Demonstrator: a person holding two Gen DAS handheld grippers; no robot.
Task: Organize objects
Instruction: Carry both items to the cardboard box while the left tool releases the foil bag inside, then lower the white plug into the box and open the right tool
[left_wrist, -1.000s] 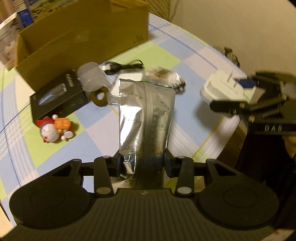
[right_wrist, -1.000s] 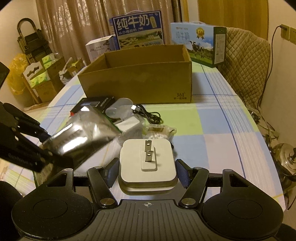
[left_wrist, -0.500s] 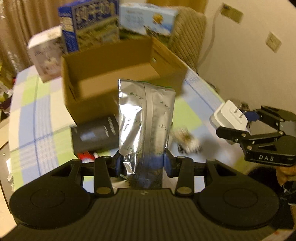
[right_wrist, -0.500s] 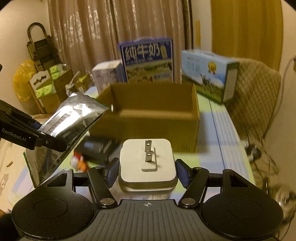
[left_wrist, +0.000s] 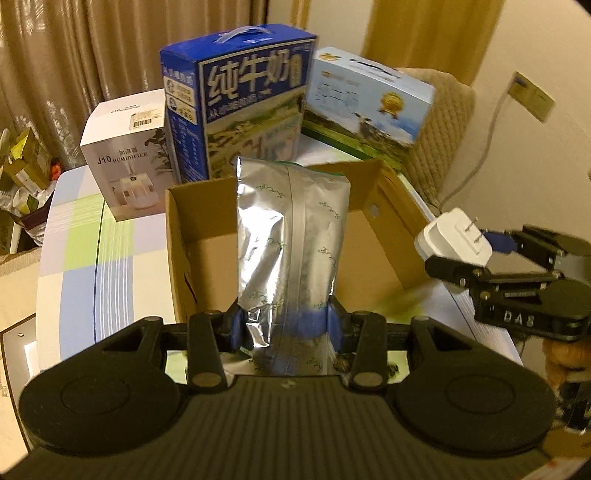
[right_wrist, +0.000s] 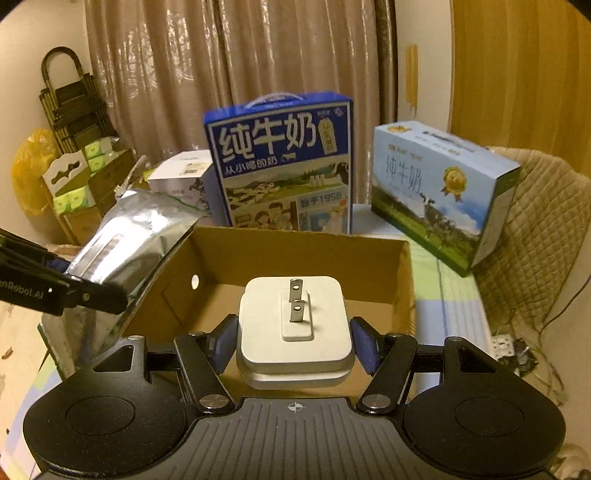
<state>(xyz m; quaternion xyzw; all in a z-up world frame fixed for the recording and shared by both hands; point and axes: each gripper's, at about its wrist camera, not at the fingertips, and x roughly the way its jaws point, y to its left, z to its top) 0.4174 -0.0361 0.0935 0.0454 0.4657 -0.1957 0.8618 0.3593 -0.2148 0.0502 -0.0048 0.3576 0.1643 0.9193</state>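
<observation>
My left gripper (left_wrist: 284, 326) is shut on a silver foil pouch (left_wrist: 291, 240) and holds it upright above the near edge of an open cardboard box (left_wrist: 181, 236). My right gripper (right_wrist: 293, 341) is shut on a white plug adapter (right_wrist: 293, 317), prongs facing the camera, above the same box (right_wrist: 295, 251). In the left wrist view the right gripper (left_wrist: 476, 254) with the adapter (left_wrist: 452, 238) hangs at the box's right side. In the right wrist view the left gripper (right_wrist: 79, 282) with the pouch (right_wrist: 129, 236) is at the box's left edge. The box interior that shows is bare.
Behind the box stand a dark blue milk carton (left_wrist: 240, 99), a light blue milk carton (left_wrist: 369, 99) and a white humidifier box (left_wrist: 129, 155). The checked tablecloth (left_wrist: 74, 236) lies to the left. A quilted chair (right_wrist: 535, 236) is at the right, curtains behind.
Both grippers have lifted off the table with their objects and moved forward to the cardboard box. The loose items on the table have dropped out of view.
</observation>
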